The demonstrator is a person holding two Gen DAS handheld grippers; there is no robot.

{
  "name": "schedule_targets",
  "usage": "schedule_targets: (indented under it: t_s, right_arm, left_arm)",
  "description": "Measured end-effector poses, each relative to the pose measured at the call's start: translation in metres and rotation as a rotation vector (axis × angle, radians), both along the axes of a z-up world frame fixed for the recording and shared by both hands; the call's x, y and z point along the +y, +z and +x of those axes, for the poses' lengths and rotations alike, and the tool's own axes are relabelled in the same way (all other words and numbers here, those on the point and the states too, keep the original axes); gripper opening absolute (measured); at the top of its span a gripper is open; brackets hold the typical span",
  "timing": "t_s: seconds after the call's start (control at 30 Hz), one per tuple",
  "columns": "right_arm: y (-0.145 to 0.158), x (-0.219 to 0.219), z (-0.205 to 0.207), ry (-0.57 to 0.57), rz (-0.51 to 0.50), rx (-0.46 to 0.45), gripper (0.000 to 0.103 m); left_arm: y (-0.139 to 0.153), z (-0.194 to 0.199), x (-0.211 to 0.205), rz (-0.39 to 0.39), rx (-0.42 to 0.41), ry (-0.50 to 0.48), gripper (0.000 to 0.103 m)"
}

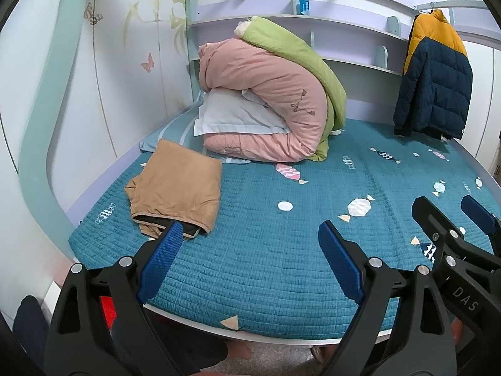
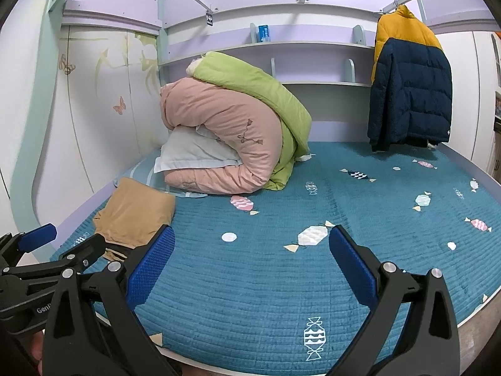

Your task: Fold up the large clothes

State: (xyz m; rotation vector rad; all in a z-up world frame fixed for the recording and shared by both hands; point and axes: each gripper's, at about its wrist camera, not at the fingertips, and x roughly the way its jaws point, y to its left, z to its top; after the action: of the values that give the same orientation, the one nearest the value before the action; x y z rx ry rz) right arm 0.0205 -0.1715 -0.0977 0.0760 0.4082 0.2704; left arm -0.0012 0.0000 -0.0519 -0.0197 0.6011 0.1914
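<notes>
A tan garment [image 1: 177, 189] lies folded in a rough square on the left side of the teal bed cover [image 1: 266, 219]; it also shows in the right wrist view [image 2: 134, 217]. A yellow and navy puffer jacket [image 1: 433, 78] hangs on a rail at the back right, also in the right wrist view [image 2: 410, 84]. My left gripper [image 1: 250, 244] is open and empty above the bed's front edge, just right of the tan garment. My right gripper [image 2: 250, 250] is open and empty over the front middle of the bed.
A pink and green duvet roll [image 1: 281, 94] with a pale pillow [image 1: 231, 116] sits at the back of the bed. Painted wardrobe doors [image 1: 109, 78] close the left side. Shelves [image 1: 344, 28] run along the back wall. The bed's front edge [image 1: 281, 335] is right below the grippers.
</notes>
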Motion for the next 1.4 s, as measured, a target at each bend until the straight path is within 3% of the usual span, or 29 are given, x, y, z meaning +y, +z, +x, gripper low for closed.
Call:
schedule_targets:
  t_s: [1.4]
  right_arm:
    - [0.0014,0.0014,-0.0049,0.01,0.026,0.009,0.095]
  left_arm:
    - [0.0045,-0.0022,-0.0033,-0.008,0.002,0.018,0.091]
